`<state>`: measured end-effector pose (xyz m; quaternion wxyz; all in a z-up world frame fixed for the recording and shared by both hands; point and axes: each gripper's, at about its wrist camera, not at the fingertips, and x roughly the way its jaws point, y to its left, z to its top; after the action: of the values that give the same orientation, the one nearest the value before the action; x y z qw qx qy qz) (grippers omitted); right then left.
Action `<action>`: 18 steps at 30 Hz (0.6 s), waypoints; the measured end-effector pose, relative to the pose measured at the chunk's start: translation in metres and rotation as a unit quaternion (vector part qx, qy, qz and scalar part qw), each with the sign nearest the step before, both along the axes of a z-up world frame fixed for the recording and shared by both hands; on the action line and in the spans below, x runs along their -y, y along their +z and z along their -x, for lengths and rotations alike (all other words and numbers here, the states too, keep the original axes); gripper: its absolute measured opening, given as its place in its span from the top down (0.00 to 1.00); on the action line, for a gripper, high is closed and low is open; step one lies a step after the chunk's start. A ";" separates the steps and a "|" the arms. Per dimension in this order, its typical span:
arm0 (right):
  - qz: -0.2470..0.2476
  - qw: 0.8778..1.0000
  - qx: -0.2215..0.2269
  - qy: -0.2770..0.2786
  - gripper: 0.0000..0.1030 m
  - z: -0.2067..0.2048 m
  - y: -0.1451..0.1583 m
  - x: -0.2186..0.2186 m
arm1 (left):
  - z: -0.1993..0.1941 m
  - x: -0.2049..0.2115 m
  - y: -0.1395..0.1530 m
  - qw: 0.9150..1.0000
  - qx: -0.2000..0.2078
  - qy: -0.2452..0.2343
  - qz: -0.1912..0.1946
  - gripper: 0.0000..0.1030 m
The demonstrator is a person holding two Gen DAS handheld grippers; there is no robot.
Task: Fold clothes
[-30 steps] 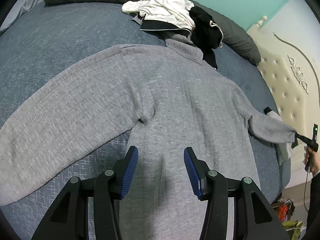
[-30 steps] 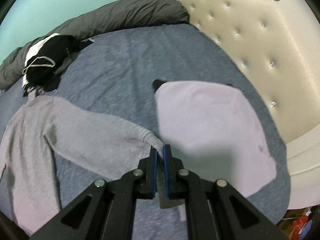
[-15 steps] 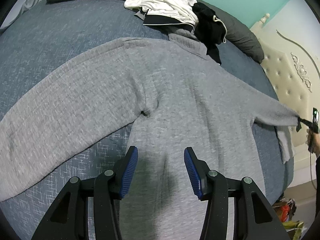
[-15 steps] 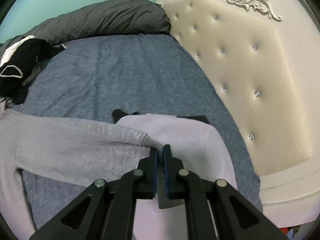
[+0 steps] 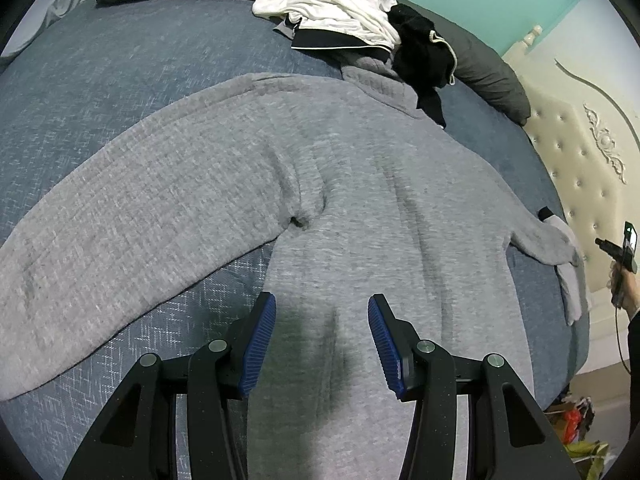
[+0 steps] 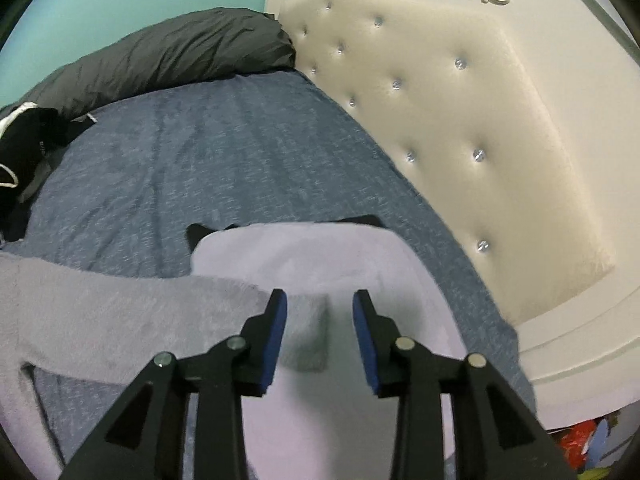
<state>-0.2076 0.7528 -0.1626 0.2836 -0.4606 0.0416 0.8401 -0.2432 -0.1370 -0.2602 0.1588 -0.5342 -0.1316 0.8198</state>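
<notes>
Sweater [image 5: 320, 184] lay spread flat on the bed [image 5: 100, 80]. Left gripper [image 5: 322, 336] jaws stood wide open, empty; right gripper [image 6: 320, 320] jaws were open above the sleeve cuff [image 6: 308, 320], lower centre.

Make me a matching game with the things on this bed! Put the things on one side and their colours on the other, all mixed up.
Things:
1. sweater
2. bedspread
3. headboard
4. rumpled top on the pile

Colours:
A. white
B. blue
C. grey
D. cream

Pairs: 1-C, 2-B, 3-D, 4-A
</notes>
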 end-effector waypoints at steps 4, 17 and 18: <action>0.045 0.998 -0.031 0.013 0.63 -0.014 -0.005 0.027 | -0.002 0.013 0.006 1.000 -0.005 0.014 -0.007 0.47; 0.209 0.969 -0.107 0.075 0.59 -0.032 -0.049 0.153 | -0.006 0.113 -0.002 0.996 0.008 0.091 0.000 0.44; 0.214 0.968 -0.107 0.079 0.59 -0.032 -0.052 0.161 | -0.008 0.122 -0.005 0.995 0.010 0.098 0.001 0.44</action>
<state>-0.1753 0.5918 -0.2150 0.1047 -0.4202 0.2142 0.8756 -0.2355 -0.2593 -0.2652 0.0760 -0.5271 -0.1842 0.8261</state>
